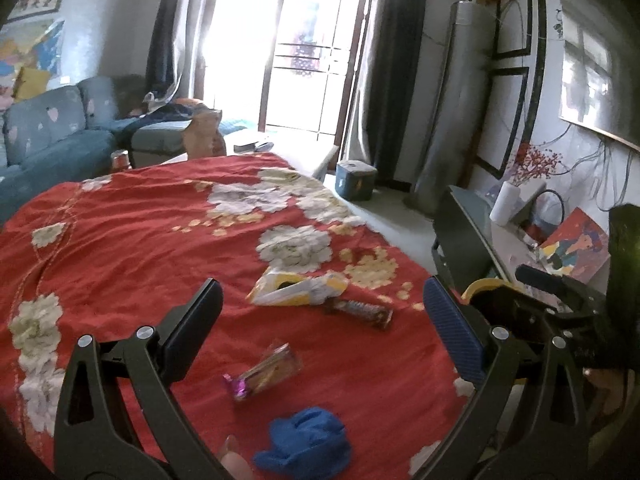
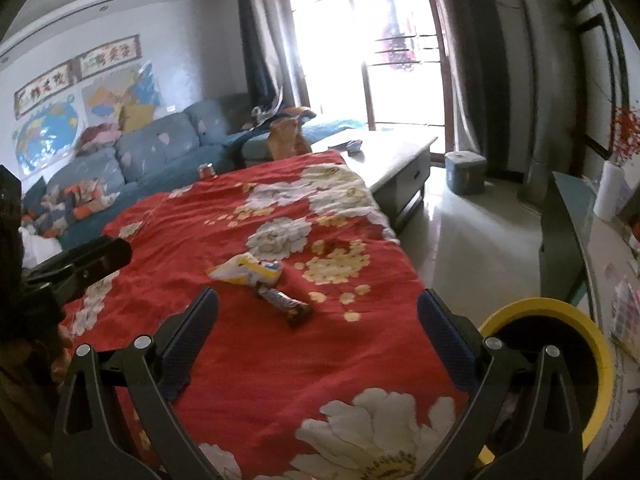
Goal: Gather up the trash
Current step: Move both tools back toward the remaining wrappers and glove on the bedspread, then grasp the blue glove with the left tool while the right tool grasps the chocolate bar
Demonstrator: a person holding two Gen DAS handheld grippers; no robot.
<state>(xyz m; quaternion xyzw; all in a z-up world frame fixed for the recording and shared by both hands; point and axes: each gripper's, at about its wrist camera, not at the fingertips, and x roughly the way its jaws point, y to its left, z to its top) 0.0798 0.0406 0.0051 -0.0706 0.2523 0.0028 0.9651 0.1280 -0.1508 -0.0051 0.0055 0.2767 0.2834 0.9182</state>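
Note:
On a red flowered cloth (image 1: 140,248) lie a yellow-and-white wrapper (image 1: 296,288), a dark candy bar wrapper (image 1: 360,312), a clear wrapper with a purple end (image 1: 262,372) and a crumpled blue glove (image 1: 308,444). My left gripper (image 1: 322,308) hangs open above them, with the clear wrapper between its fingers' lines. The right wrist view shows the yellow-and-white wrapper (image 2: 246,270) and the dark bar wrapper (image 2: 288,304) ahead of my open right gripper (image 2: 318,308). A yellow-rimmed bin (image 2: 560,360) stands at the cloth's right edge. Nothing is held.
A blue sofa (image 2: 152,160) runs along the far left, a low white table (image 2: 400,160) lies beyond the cloth, and a small teal bin (image 2: 466,172) stands on the floor. A glass-topped cabinet (image 2: 576,232) with a white vase is at the right.

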